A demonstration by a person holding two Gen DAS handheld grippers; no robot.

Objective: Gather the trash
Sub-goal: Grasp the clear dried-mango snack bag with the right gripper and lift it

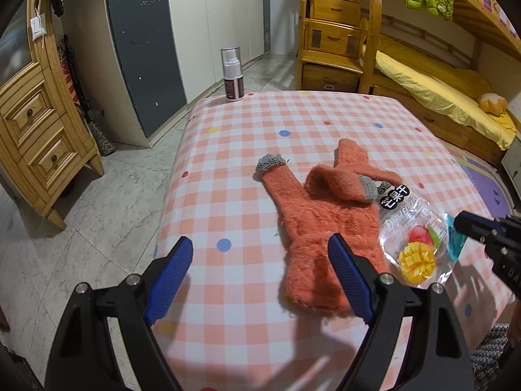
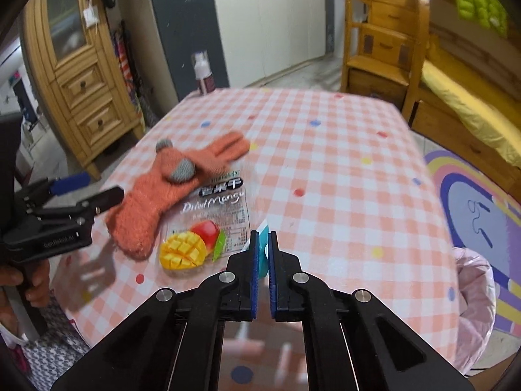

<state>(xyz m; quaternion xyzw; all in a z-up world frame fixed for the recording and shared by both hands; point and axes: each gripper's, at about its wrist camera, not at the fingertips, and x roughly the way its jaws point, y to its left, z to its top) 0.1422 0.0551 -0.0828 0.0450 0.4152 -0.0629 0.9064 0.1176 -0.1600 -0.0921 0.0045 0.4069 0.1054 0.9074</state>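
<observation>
A clear dried-mango wrapper [image 2: 208, 224] lies on the pink checked table [image 2: 342, 169], partly under an orange knit glove [image 2: 169, 192]. My right gripper [image 2: 263, 244] is shut on the wrapper's teal right edge [image 2: 263, 260]. In the left wrist view the wrapper [image 1: 413, 238] lies right of the glove [image 1: 322, 215], and the right gripper [image 1: 462, 224] pinches its teal edge. My left gripper [image 1: 260, 260] is open and empty, low over the table's near edge, its right finger above the glove's cuff.
A spray bottle [image 1: 232, 75] stands at the table's far left corner. A bin with a pink liner [image 2: 475, 309] sits right of the table. A wooden dresser [image 1: 35, 130], wardrobes, a bunk bed [image 1: 439, 91] and a colourful rug [image 2: 482, 215] surround the table.
</observation>
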